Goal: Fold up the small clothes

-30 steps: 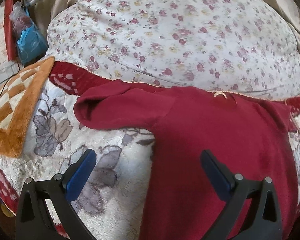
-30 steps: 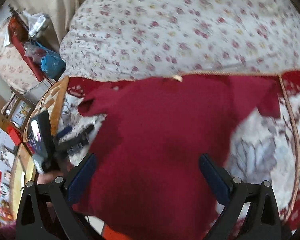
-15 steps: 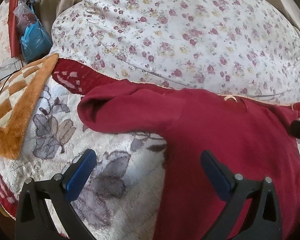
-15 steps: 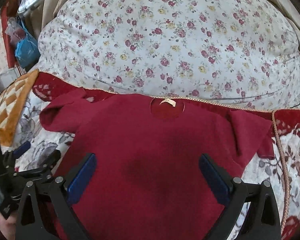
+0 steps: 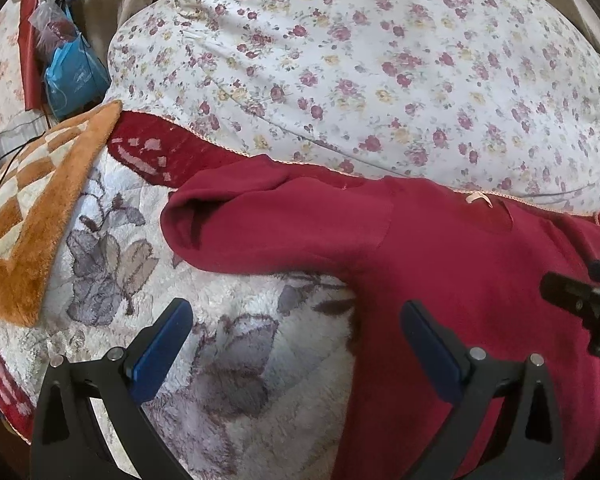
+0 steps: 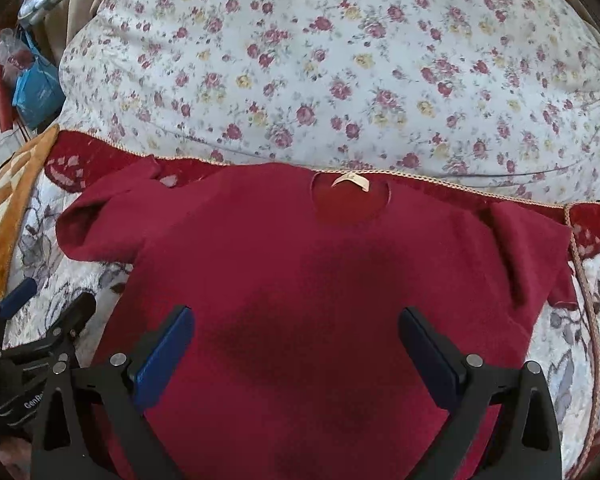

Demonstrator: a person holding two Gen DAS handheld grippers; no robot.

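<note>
A small dark red top [image 6: 324,280] lies flat on the plush floral blanket [image 5: 236,360], neck and label [image 6: 350,181] toward the far side. Its left sleeve [image 5: 268,224] sticks out to the left; the right sleeve [image 6: 528,252] is folded in over the body. My left gripper [image 5: 292,340] is open and empty, hovering over the blanket just below the left sleeve and armpit. My right gripper [image 6: 296,344] is open and empty above the middle of the top's body. The left gripper also shows in the right wrist view [image 6: 40,320], and the right gripper's tip in the left wrist view [image 5: 580,296].
A large flowered quilt bundle [image 6: 340,60] rises right behind the top. An orange checked rug [image 5: 32,208] lies at the left. A blue bag [image 5: 72,80] and clutter stand at the far left. A braided blanket edge [image 6: 584,280] runs down the right.
The right gripper has swung from a tilted view to sit squarely over the top's body. The left gripper has shifted slightly left, toward the sleeve. Both stayed open.
</note>
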